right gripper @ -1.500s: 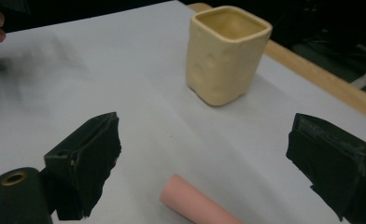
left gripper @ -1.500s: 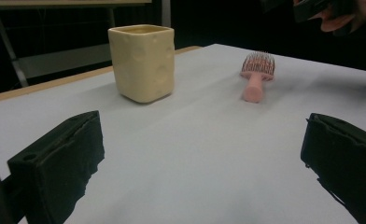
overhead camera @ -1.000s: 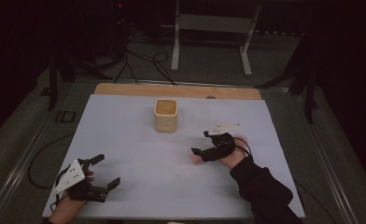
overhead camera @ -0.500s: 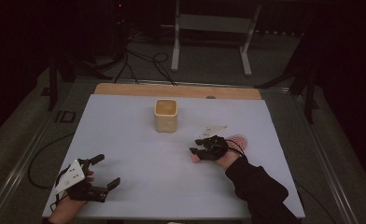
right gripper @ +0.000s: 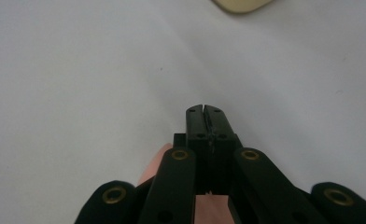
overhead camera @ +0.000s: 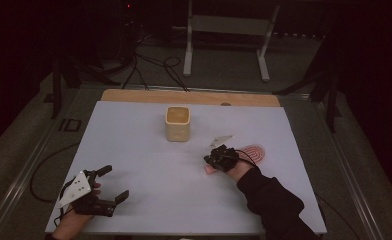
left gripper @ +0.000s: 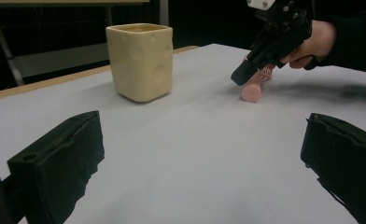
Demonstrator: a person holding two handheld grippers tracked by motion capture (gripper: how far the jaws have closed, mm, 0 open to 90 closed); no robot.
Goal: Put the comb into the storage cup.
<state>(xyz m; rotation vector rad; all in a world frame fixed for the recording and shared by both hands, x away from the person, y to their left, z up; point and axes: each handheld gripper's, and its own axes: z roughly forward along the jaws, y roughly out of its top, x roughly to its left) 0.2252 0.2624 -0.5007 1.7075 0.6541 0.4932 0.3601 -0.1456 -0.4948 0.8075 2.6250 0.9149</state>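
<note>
We see a pink cylinder [left gripper: 251,92] lying on its side on the white tabletop [overhead camera: 149,165], to the right of a cream square cup [overhead camera: 177,123] and a little nearer the person. The right hand-held gripper [overhead camera: 215,160] is pressed down over this pink piece: in the left gripper view its black jaws tilt onto the top of the cylinder, whose round end pokes out just below them. In the right gripper view the right hand-held gripper's jaws stand clenched, tips together, having just been closing, and the pink piece shows under and behind them rather than between the tips, so we cannot tell whether they truly clamp it. Just behind that gripper in the high view lies a round pink ribbed thing [overhead camera: 254,151] on the tabletop, touching or nearly touching the hand.

The cup stands upright, well apart from both grippers. The left hand-held gripper [overhead camera: 110,185] rests near the front left corner of the tabletop, its jaws spread wide with nothing between them, pointing toward the cup.
</note>
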